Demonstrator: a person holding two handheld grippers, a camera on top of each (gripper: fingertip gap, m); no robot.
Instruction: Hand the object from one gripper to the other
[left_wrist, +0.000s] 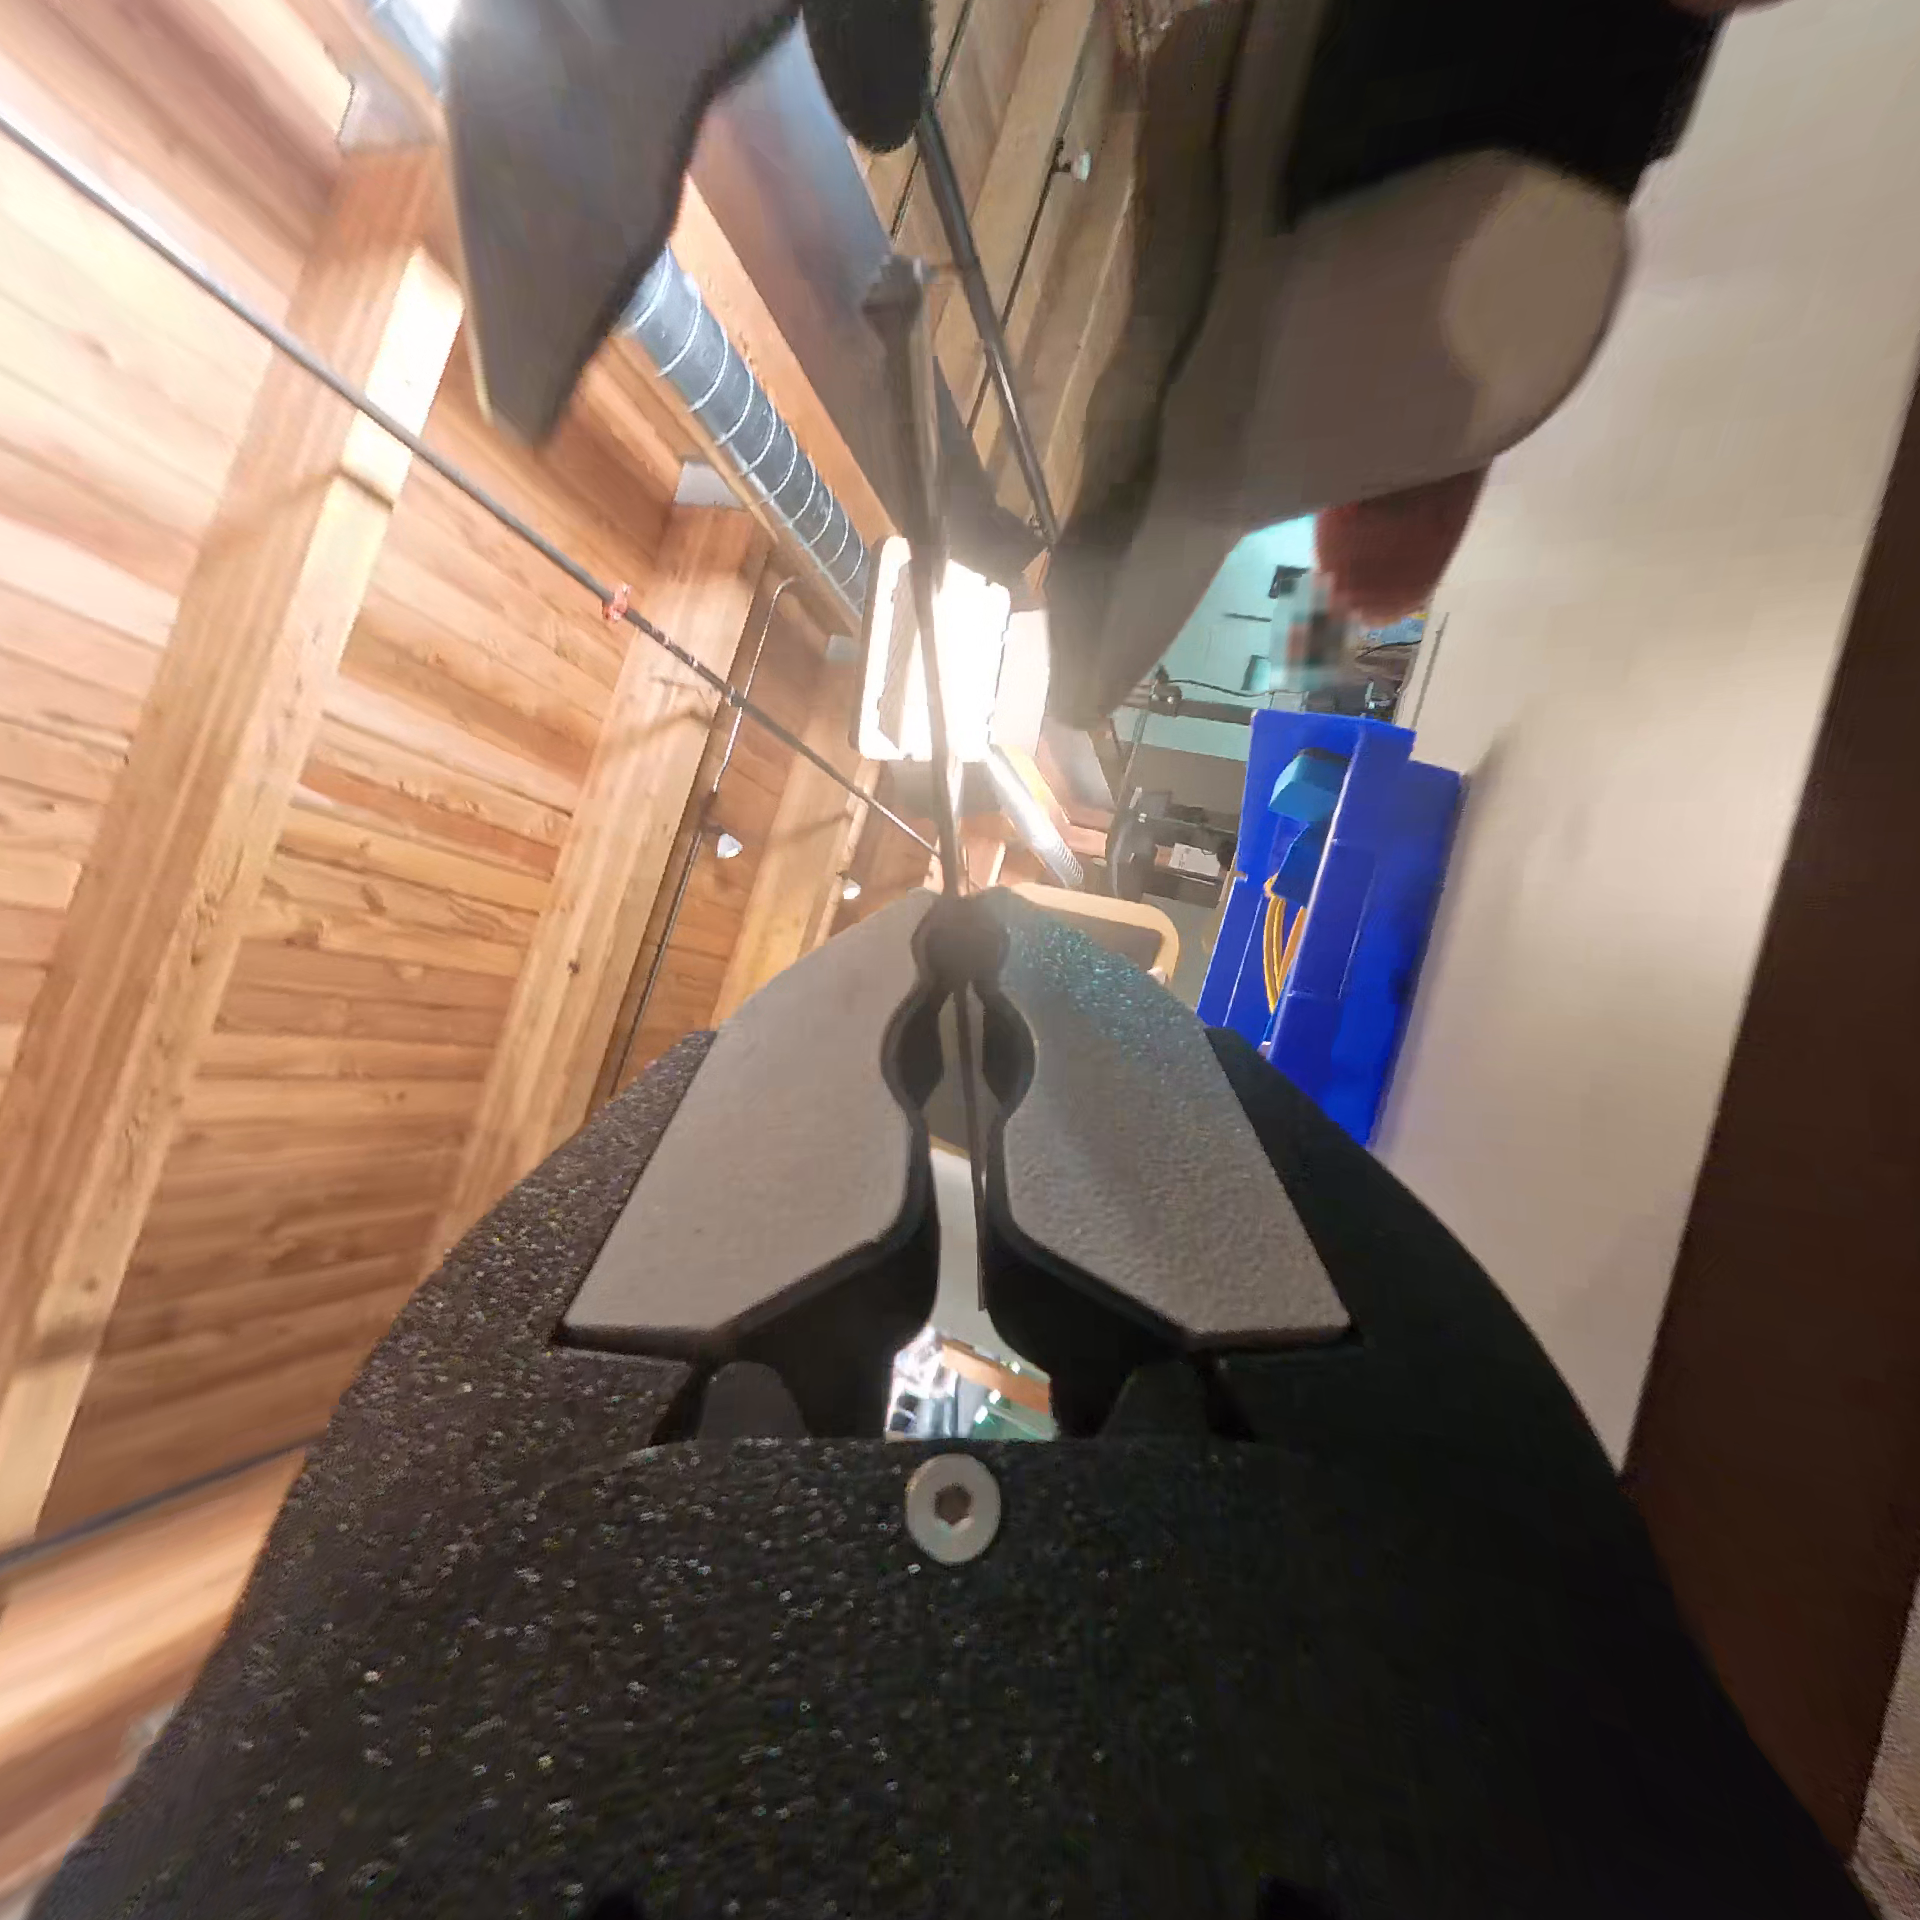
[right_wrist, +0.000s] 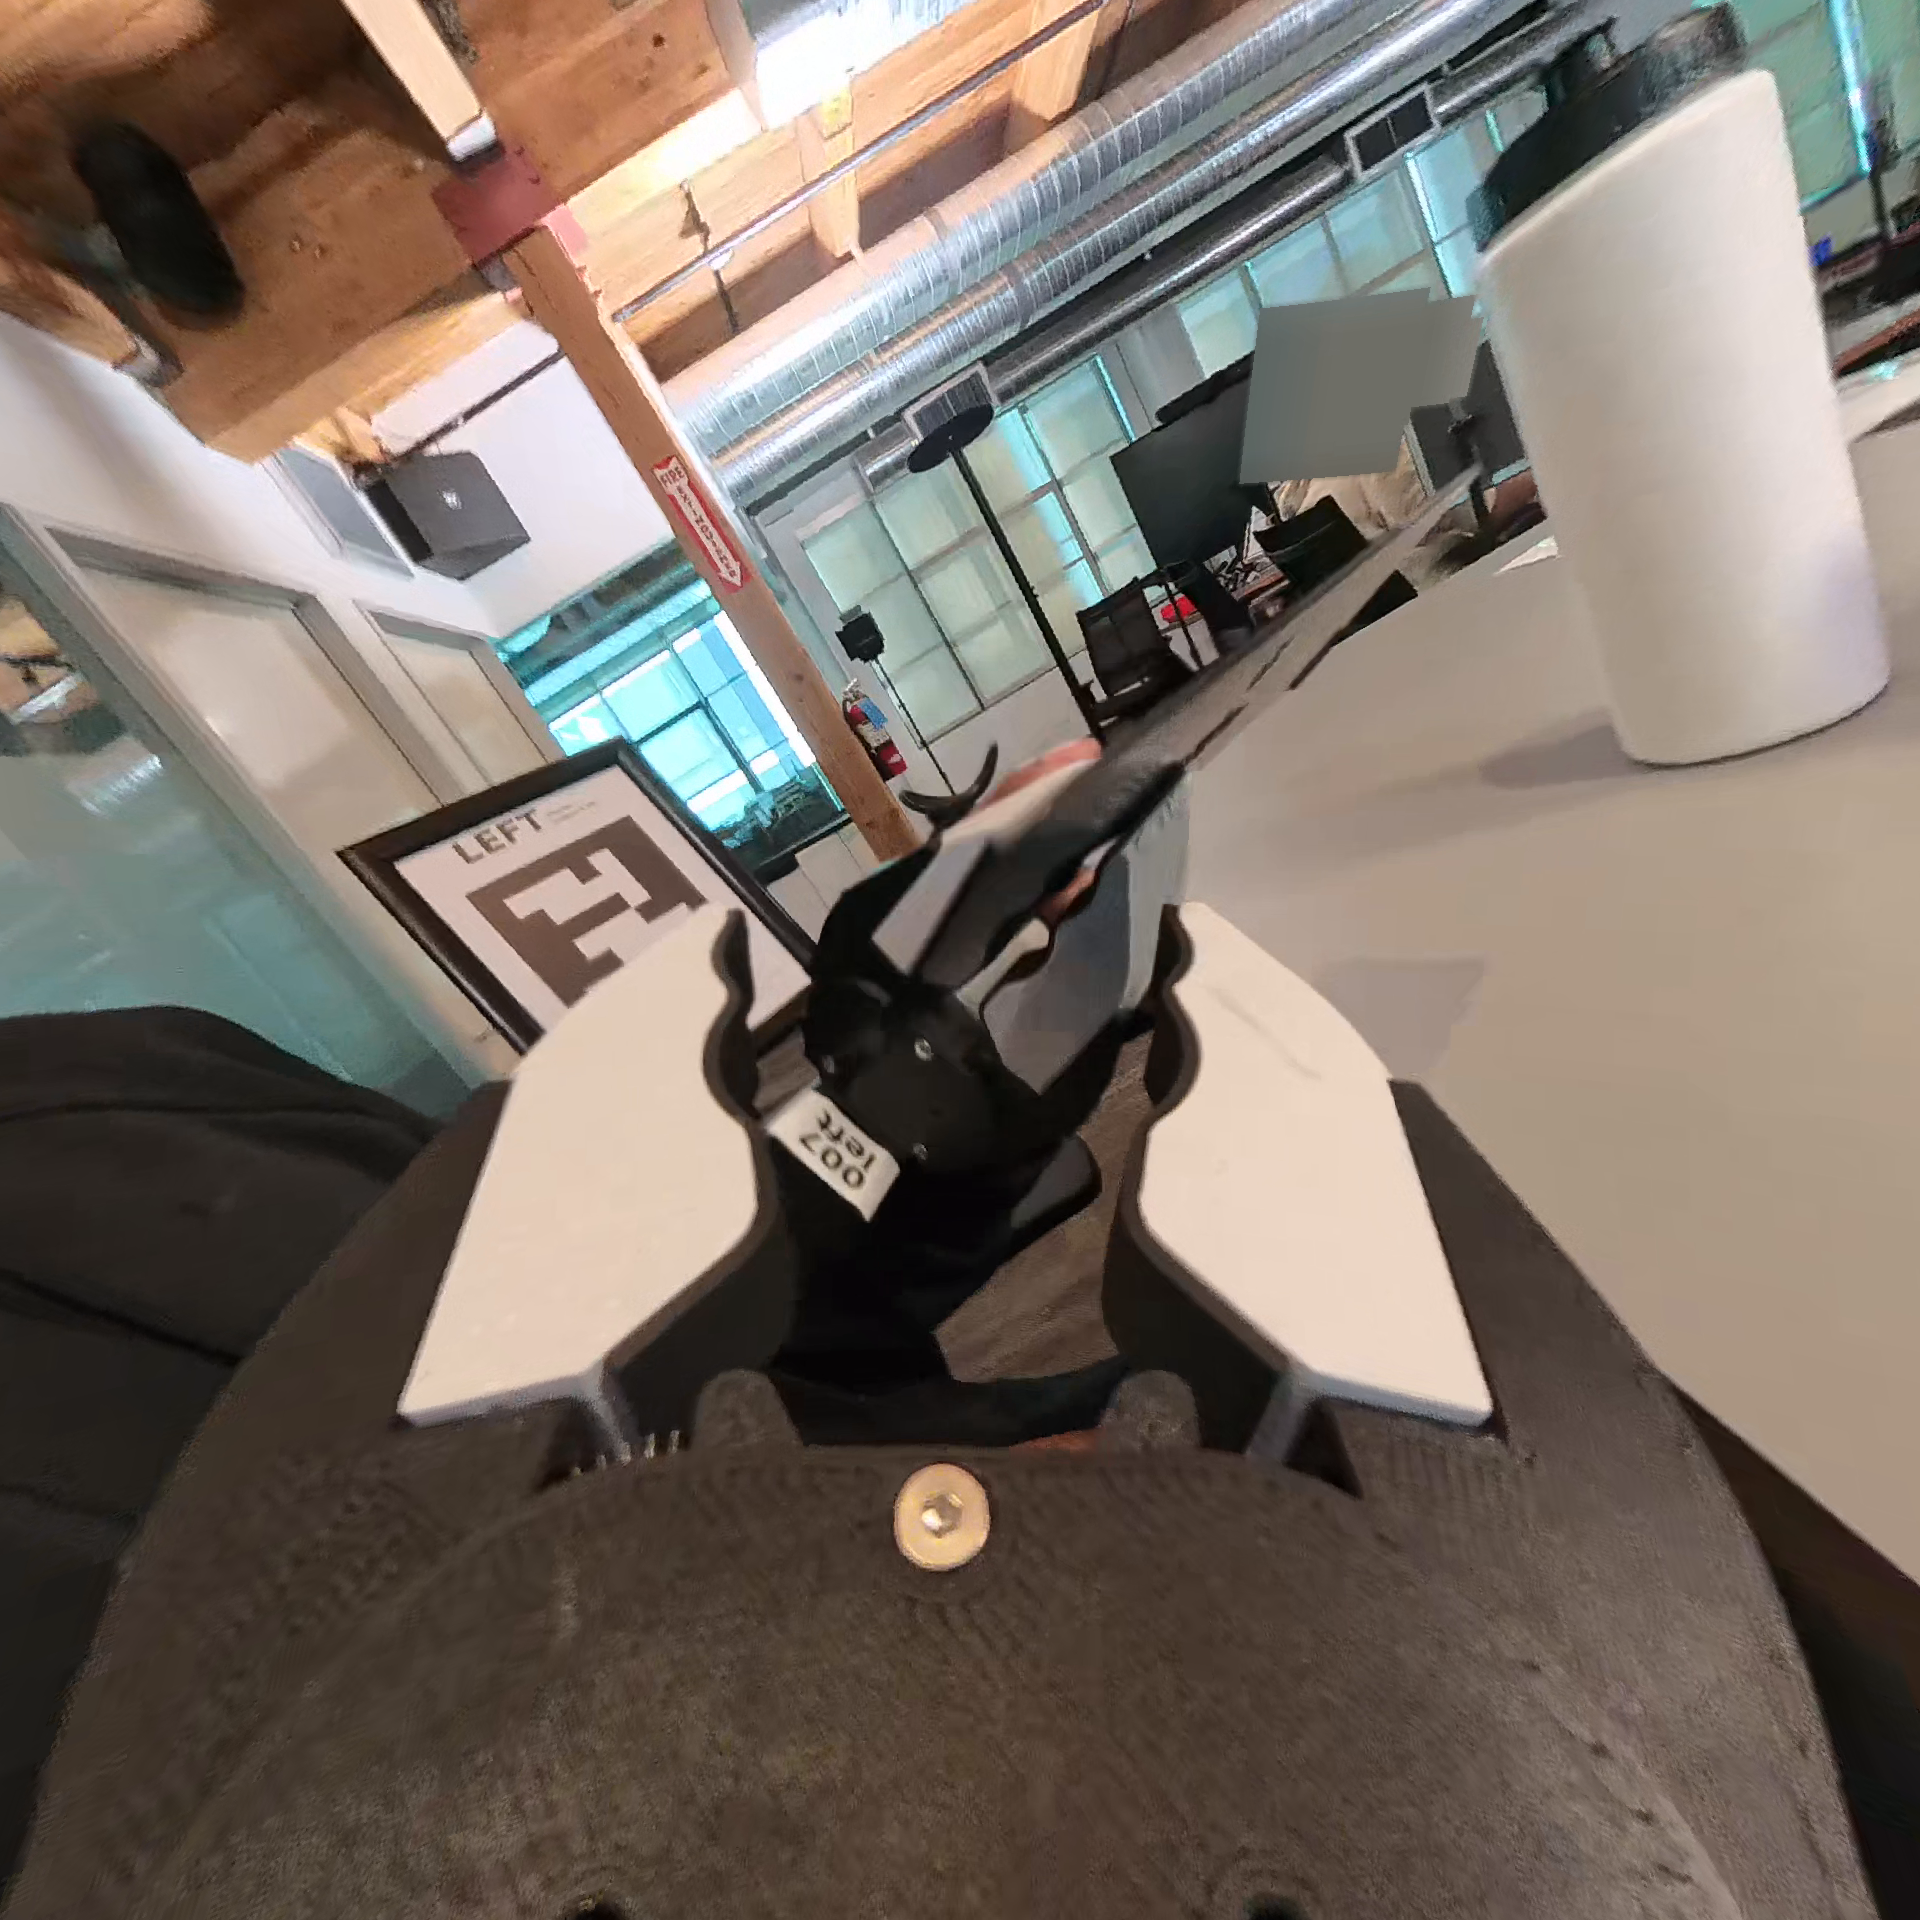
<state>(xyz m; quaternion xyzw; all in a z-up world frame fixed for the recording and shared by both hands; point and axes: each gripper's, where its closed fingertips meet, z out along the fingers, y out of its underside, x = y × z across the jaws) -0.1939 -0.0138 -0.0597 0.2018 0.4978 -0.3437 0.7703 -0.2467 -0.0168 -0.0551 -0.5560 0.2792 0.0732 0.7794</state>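
Note:
A thin black strip-like object (left_wrist: 972, 1143) is pinched between my left gripper's (left_wrist: 961, 925) tips and runs up past them towards the ceiling. My left gripper is shut on it. My right gripper (left_wrist: 800, 566) is blurred at the top of the left wrist view, open, with one finger on each side of the object's upper part. In the right wrist view my right gripper (right_wrist: 951, 935) is wide open. The left gripper (right_wrist: 914, 1070) shows between its fingers, with a black curved piece (right_wrist: 954, 795) sticking out beyond it. I cannot tell whether the right fingers touch the object.
A white cylinder (right_wrist: 1683, 416) stands on the grey table (right_wrist: 1455, 987) at the right. A framed marker sign (right_wrist: 582, 914) stands behind the grippers. A blue bin (left_wrist: 1340, 914) sits against the white wall. A dark sleeve (right_wrist: 156, 1195) is at the left. The white cylinder (right_wrist: 1683, 416) is about equally far from each gripper, around 25 centimetres.

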